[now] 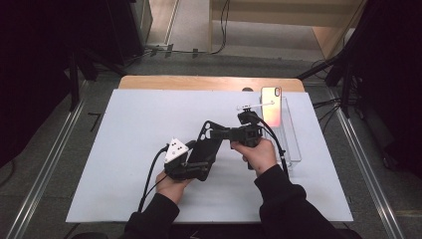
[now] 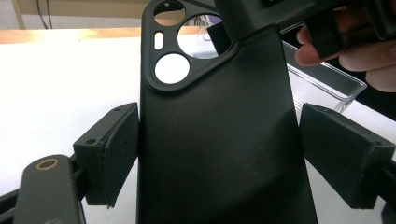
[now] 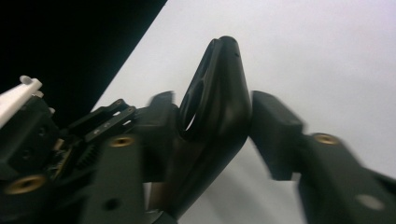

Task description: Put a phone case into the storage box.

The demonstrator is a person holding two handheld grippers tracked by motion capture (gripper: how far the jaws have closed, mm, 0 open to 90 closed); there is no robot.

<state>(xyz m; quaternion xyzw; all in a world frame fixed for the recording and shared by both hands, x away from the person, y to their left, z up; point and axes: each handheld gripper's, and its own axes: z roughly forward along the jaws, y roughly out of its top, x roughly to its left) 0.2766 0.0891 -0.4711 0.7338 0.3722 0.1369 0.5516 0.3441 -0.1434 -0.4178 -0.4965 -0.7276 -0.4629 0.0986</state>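
Note:
A black phone case (image 1: 206,142) with round camera cut-outs (image 2: 172,68) is held up over the white mat between both grippers. My left gripper (image 1: 201,159) is shut on its lower part, with a pad on each long edge (image 2: 119,149). From the right, my right gripper (image 1: 219,133) comes in level and grips the case's upper end near the cut-outs. In the right gripper view the case's corner (image 3: 219,107) stands edge-on between the two pads, which touch it on both sides. That view is somewhat blurred.
A phone with a pinkish back (image 1: 271,104) leans upright at the far end of a clear plastic box (image 1: 293,149) on the mat's right side. A small white bracket (image 1: 254,105) stands beside it. The white mat (image 1: 124,149) covers the wooden table (image 1: 199,82).

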